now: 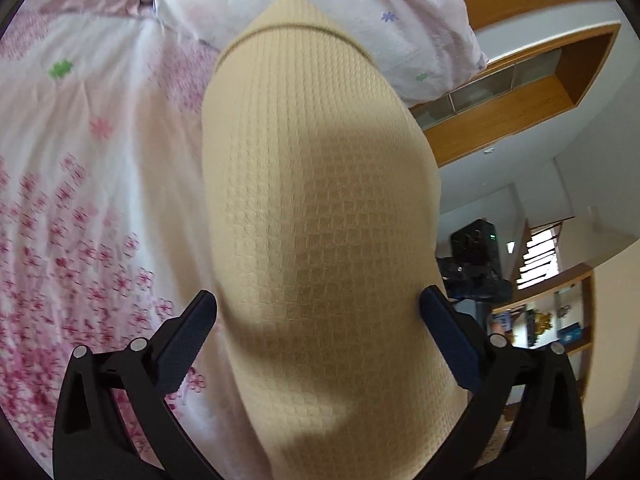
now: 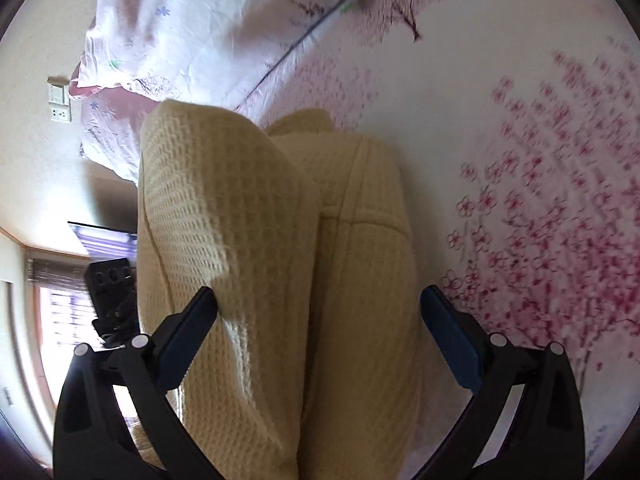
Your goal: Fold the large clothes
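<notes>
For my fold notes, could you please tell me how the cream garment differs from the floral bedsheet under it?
The cream garment is plain with a waffle weave; the floral bedsheet is smooth, white with pink blossoms. The garment is bunched and folded over; the bedsheet is spread out flat. Both are fabric.

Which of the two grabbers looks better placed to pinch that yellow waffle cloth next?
Probably the right gripper: a raised fold edge of the yellow garment sits beside one finger. The left gripper faces only smooth, flat cloth.
</notes>
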Motion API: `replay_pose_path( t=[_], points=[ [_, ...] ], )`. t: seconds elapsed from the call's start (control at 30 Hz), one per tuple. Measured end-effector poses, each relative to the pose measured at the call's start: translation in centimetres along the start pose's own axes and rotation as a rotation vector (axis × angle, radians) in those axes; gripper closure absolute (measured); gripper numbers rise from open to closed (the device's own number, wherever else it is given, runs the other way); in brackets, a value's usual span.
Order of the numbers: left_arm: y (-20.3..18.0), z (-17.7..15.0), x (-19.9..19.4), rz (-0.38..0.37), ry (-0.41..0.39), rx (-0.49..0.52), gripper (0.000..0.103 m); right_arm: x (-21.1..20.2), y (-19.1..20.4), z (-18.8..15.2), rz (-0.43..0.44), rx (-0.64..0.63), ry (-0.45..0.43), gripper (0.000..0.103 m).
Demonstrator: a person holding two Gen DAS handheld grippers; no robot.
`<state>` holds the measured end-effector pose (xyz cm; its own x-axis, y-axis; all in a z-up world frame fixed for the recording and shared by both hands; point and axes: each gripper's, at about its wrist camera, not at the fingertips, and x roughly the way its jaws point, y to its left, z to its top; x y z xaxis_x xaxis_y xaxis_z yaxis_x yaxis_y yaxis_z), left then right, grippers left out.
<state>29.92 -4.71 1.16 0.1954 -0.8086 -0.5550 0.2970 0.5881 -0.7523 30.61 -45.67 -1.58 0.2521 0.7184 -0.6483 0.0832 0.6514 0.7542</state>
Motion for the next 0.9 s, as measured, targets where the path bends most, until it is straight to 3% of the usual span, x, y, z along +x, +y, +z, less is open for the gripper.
replay_pose_path(
  t=[0.1, 0.33, 0.73, 0.9],
  points=[
    [0.2, 0.2, 0.6, -0.019, 0.007, -0.021, 0.001, 1.1, 0.1, -0.1, 0.049, -0.006, 0.053, 0.002],
    [0.4, 0.6, 1.3, -0.039, 0.016, -0.025, 0.001, 3.4, 1.4, -0.1, 0.059, -0.052, 0.119, 0.002],
    [2.2, -1.0, 0.6, -0.109, -0.011, -0.083, 0.001, 3.2, 3.0, -1.7, 0.099, -0.059, 0.114, 0.002],
    [2.6, -1.5, 0.8, -0.13, -0.043, -0.102, 0.001, 3.3, 3.0, -2.1, 0.134, -0.074, 0.067, 0.002]
  ],
)
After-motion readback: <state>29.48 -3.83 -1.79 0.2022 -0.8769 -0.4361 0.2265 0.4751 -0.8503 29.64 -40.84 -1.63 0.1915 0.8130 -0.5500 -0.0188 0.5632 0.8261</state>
